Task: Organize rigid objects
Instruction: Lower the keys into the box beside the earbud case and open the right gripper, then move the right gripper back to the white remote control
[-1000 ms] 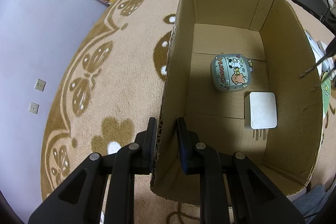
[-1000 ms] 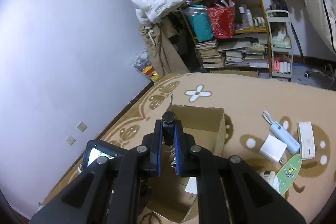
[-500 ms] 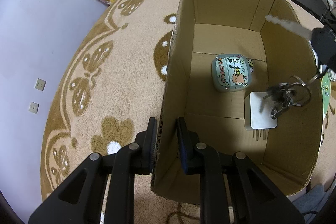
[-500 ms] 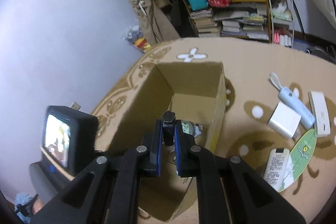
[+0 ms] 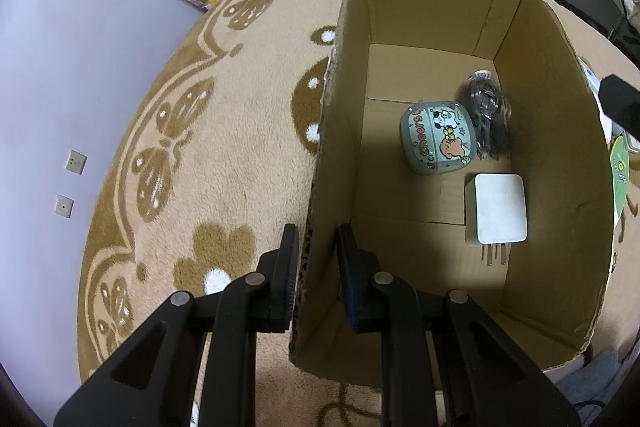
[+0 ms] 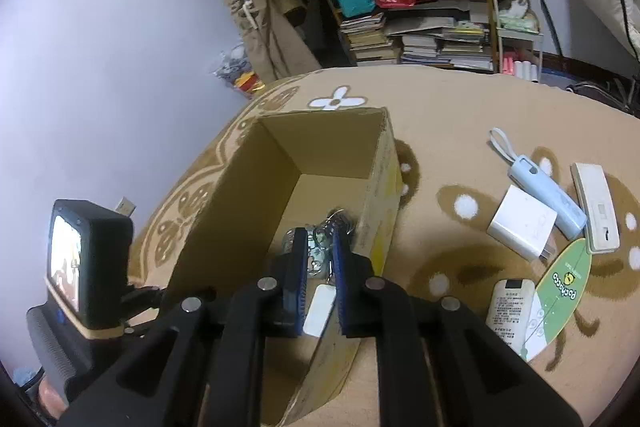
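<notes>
Lying in the cardboard box (image 5: 452, 7), the bunch of keys (image 5: 488, 115) touches a cartoon-printed case (image 5: 438, 137), a white charger (image 5: 499, 213) nearer. The left claw (image 5: 316, 259) pinches the box wall. The right claw (image 6: 320, 255) hovers above, jaws just parting, empty. More gadgets lie on the carpet (image 6: 460, 115).

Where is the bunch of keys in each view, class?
Left wrist: keys lie on the box floor, right of the green case.
Right wrist: keys show just beyond the right tongs' tips, inside the box.
Shared landmark: the cardboard box.
</notes>
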Action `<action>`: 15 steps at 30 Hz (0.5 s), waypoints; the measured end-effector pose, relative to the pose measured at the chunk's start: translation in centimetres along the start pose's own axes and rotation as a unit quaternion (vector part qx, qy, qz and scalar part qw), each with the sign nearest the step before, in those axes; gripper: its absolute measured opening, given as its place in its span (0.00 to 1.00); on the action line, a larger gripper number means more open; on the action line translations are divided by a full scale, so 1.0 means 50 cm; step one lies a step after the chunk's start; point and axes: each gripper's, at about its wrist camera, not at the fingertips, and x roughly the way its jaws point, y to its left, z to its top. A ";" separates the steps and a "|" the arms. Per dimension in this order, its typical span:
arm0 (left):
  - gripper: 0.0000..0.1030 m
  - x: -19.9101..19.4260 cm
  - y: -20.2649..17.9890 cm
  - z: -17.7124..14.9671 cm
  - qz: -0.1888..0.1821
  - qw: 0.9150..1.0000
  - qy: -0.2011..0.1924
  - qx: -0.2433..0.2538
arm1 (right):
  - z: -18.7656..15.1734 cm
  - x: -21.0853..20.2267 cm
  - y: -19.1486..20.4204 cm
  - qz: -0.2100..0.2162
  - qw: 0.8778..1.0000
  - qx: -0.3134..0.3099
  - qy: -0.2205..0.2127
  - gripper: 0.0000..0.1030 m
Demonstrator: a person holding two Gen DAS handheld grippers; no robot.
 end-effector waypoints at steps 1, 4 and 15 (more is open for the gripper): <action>0.19 0.001 0.000 0.000 -0.001 1.000 0.001 -0.001 | 0.002 -0.002 -0.001 -0.002 1.000 0.000 0.000 0.18; 0.19 0.001 0.003 0.002 -0.004 1.000 0.001 -0.003 | 0.004 -0.006 -0.008 -0.006 1.000 0.006 -0.003 0.39; 0.19 0.000 0.006 0.002 -0.008 1.000 0.002 -0.006 | 0.006 -0.029 -0.039 -0.050 0.999 0.008 -0.002 0.64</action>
